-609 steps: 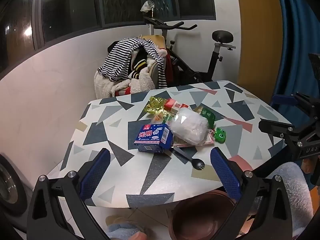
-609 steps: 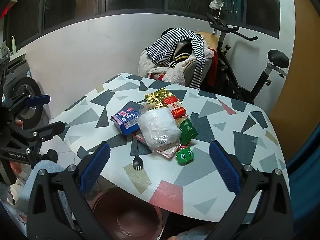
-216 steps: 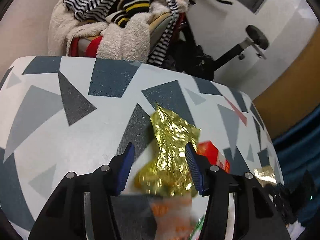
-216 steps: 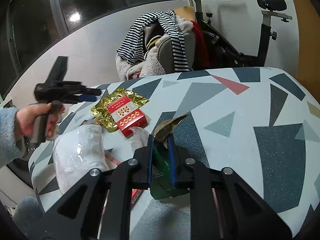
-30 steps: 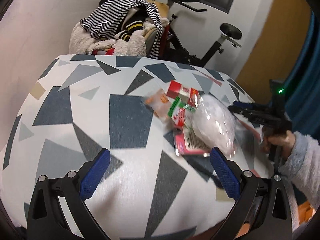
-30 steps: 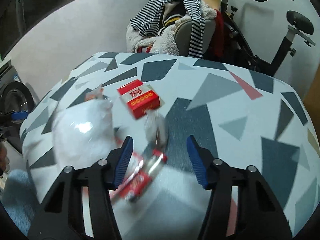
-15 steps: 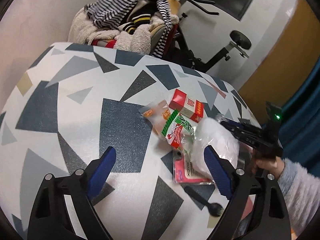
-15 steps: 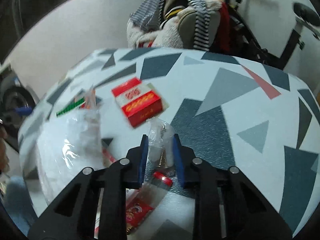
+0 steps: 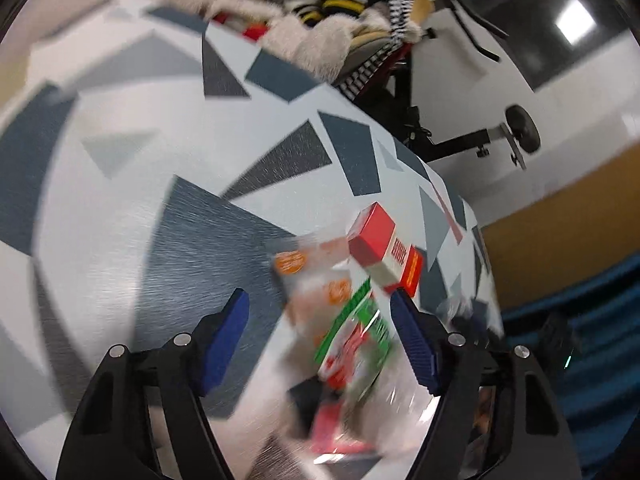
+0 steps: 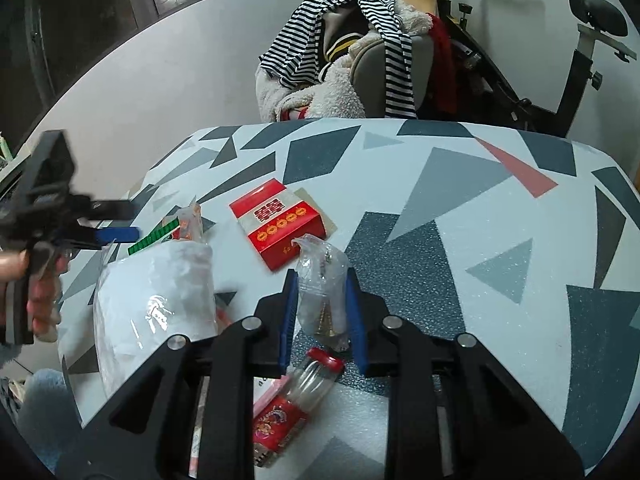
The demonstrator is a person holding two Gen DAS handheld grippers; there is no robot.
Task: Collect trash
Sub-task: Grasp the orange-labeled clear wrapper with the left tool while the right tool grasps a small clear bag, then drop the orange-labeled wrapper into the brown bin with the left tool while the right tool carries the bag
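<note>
Trash lies on the patterned table (image 10: 500, 248). My right gripper (image 10: 322, 308) is shut on a small crumpled clear plastic bag (image 10: 320, 264), just in front of a red box (image 10: 280, 224). A large white plastic bag (image 10: 156, 296) lies to the left, and a small red-capped bottle (image 10: 308, 380) lies under the gripper. The blurred left wrist view shows my left gripper (image 9: 320, 340) with its jaws closing. An orange-printed clear wrapper (image 9: 312, 276) and a green-and-red wrapper (image 9: 356, 336) lie between its fingers, untouched by the pads. The red box (image 9: 380, 244) sits just beyond.
A chair heaped with striped and fleece clothes (image 10: 344, 60) stands behind the table, with an exercise bike (image 10: 580, 52) to its right. A hand (image 10: 36, 280) holds the left gripper (image 10: 134, 221) at the table's left edge. A blue curtain (image 9: 580, 320) hangs beyond the right side.
The left gripper has swept in over the wrappers, rolled, and narrowed its jaws. The right gripper has shut on the small clear bag and stayed in place.
</note>
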